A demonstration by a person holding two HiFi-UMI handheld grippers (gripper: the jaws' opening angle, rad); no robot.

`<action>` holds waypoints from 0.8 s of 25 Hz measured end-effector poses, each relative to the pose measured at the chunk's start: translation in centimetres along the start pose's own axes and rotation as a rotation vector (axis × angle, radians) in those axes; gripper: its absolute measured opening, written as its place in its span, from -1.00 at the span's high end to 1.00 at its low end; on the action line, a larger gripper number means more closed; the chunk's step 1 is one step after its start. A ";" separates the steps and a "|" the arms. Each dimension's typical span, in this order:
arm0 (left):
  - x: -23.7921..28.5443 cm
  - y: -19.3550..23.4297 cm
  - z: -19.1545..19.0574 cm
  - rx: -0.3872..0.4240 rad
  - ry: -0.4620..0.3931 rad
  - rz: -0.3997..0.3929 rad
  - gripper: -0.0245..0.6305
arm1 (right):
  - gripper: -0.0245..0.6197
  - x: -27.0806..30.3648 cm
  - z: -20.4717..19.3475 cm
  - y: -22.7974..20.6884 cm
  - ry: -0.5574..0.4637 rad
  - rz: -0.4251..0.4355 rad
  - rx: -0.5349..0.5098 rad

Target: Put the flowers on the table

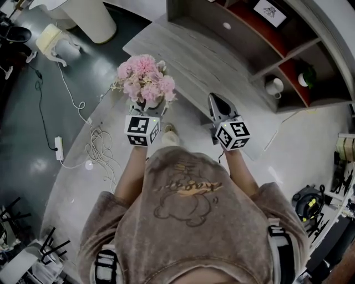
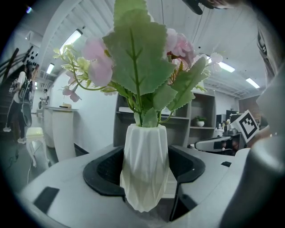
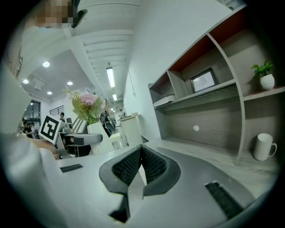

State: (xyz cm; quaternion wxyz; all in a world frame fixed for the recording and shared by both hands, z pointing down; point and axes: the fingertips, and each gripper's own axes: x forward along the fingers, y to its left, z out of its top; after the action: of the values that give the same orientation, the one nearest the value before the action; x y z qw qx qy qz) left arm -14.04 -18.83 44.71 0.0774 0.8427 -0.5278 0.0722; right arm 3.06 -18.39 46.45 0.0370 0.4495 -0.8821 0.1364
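Note:
My left gripper (image 1: 148,108) is shut on a white faceted vase (image 2: 146,167) that holds pink flowers (image 1: 145,79) with green leaves (image 2: 139,53). In the left gripper view the vase stands upright between the two black pads (image 2: 104,171). The bunch hangs in the air by the near left edge of the grey wooden table (image 1: 194,61). My right gripper (image 1: 217,105) is over the table's near part, jaws together with nothing between them. In the right gripper view the flowers (image 3: 87,105) show at the left, beside the closed right gripper (image 3: 141,156).
Behind the table stands a shelf unit (image 1: 277,33) with a white mug (image 1: 273,86), a small potted plant (image 1: 305,76) and a framed picture (image 1: 269,12). On the floor at the left lie a white cable and power strip (image 1: 58,148), with a white bin (image 1: 91,19) farther off.

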 end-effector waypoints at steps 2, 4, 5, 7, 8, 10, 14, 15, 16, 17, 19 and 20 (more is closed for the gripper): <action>1.4 1.2 0.6 0.003 0.000 -0.021 -0.05 | 0.94 1.4 0.6 -0.4 -0.002 -0.018 0.005; 2.9 2.4 1.0 0.007 0.003 -0.043 -0.05 | 0.94 2.9 1.1 -1.0 -0.005 -0.038 0.010; 3.6 3.1 1.2 0.011 0.005 -0.053 -0.05 | 0.93 3.6 1.4 -1.2 -0.007 -0.049 0.012; 4.9 4.4 1.4 0.018 0.010 -0.071 -0.05 | 0.93 5.1 1.9 -1.7 -0.011 -0.072 0.016; 5.5 4.9 1.5 0.021 0.011 -0.081 -0.05 | 0.94 5.8 2.2 -1.9 -0.014 -0.083 0.016; 6.6 5.9 1.6 0.024 0.011 -0.104 -0.05 | 0.93 6.9 2.6 -2.3 -0.019 -0.107 0.013; 8.8 7.5 1.4 0.026 0.016 -0.142 -0.05 | 0.94 8.3 3.0 -2.7 -0.023 -0.145 0.017; 9.3 7.7 1.3 0.025 0.017 -0.149 -0.05 | 0.94 8.4 3.1 -2.9 -0.021 -0.154 0.018; 9.9 7.9 1.3 0.026 0.018 -0.156 -0.05 | 0.94 8.5 3.2 -3.1 -0.019 -0.162 0.020; 10.5 8.0 1.3 0.029 0.018 -0.162 -0.05 | 0.94 8.6 3.3 -3.5 -0.018 -0.171 0.022; 11.5 8.1 1.1 0.033 0.020 -0.174 -0.05 | 0.94 8.6 3.4 -4.3 -0.014 -0.188 0.026; 12.0 8.1 0.9 0.033 0.021 -0.180 -0.05 | 0.94 8.6 3.4 -4.7 -0.012 -0.197 0.029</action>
State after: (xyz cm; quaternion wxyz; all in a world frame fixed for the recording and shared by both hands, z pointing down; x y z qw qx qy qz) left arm -16.12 -33.04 46.66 0.0753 0.8870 -0.4480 0.0827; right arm 1.91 -28.66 45.77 0.0381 0.5352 -0.8318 0.1423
